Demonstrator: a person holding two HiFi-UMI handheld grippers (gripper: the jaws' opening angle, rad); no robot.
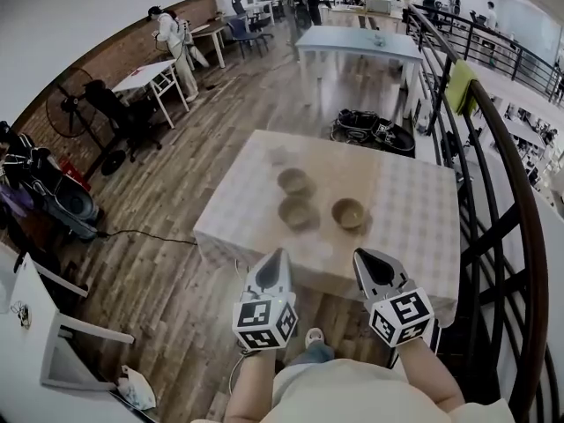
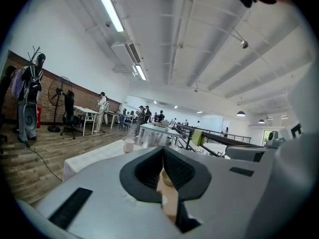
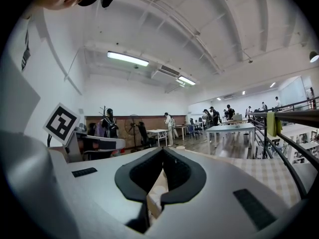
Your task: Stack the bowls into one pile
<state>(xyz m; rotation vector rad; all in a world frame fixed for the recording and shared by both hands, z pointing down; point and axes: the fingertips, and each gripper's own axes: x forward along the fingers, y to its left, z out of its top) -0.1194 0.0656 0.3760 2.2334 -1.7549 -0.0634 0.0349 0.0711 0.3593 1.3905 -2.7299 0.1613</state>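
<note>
Three brownish bowls stand apart on the checked tablecloth: one at the back [image 1: 295, 181], one in front of it [image 1: 298, 213], one to the right [image 1: 349, 212]. My left gripper [image 1: 281, 254] hovers over the table's near edge, short of the front bowl, jaws shut and empty. My right gripper [image 1: 364, 256] hangs beside it, short of the right bowl, also shut and empty. In the left gripper view the left gripper's [image 2: 163, 149] jaws meet at the tips, and a bowl [image 2: 167, 177] shows through the gap behind them. The right gripper's [image 3: 162, 150] jaws also touch at the tips.
The table [image 1: 414, 210] has a black stair railing [image 1: 502, 174] close on its right. Dark bags [image 1: 370, 130] lie on the floor beyond it. A small pale cup [image 2: 129, 145] stands near the table's far side. A white desk [image 1: 35, 324] is at lower left. People stand far back.
</note>
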